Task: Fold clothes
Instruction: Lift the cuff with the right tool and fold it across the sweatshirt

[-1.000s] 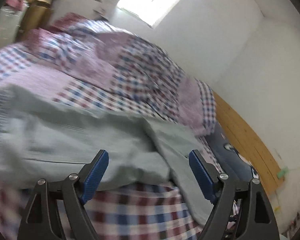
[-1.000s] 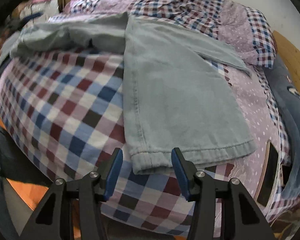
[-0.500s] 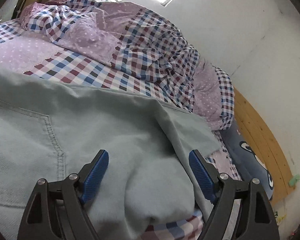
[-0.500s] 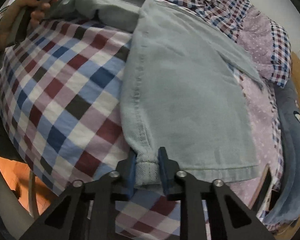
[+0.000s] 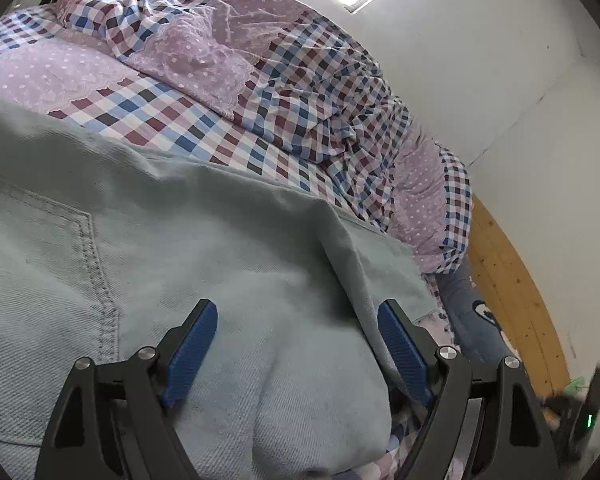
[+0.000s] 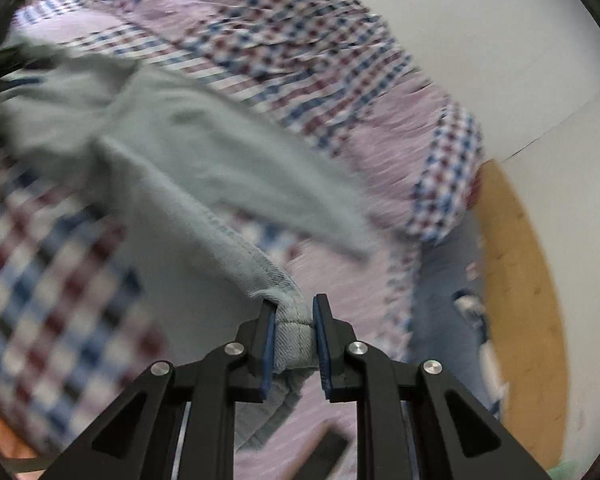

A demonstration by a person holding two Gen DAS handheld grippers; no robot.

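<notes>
**Hem gripped, trouser leg lifted for the fold**

The right gripper (image 6: 294, 320) is clamped on the hem of the pale green jeans (image 6: 188, 152); the thick stitched cuff is pinched between its blue pads (image 6: 269, 340), and the leg rises off the checked bedsheet (image 6: 52, 280) in a slack ridge towards the upper left, with the picture blurred by motion; the left gripper (image 5: 296, 344) has its jaws wide apart over the upper part of the same jeans (image 5: 148, 272), beside a stitched back pocket (image 5: 40, 264), and its pads (image 5: 192, 340) straddle a soft bulge of cloth without pressing on it, so it holds nothing; whether the fingertips rest on the denim I cannot tell.

The jeans lie across the bed, near side, with the rumpled purple and checked quilt (image 5: 260, 72) heaped behind them by the wall and a blue cushion (image 5: 472, 320) near the wooden bed frame (image 5: 512, 300).

By my reading the step in hand is the first lengthwise fold: carrying the leg end up to the waist; the next move calls for bringing the hem over towards the left gripper, keeping the cuff level so both leg layers travel together, while the left side pins or gathers the waist so the garment does not slide; the loose second layer trailing beneath the lifted leg could drag and wrinkle if the lift is too hasty.
</notes>
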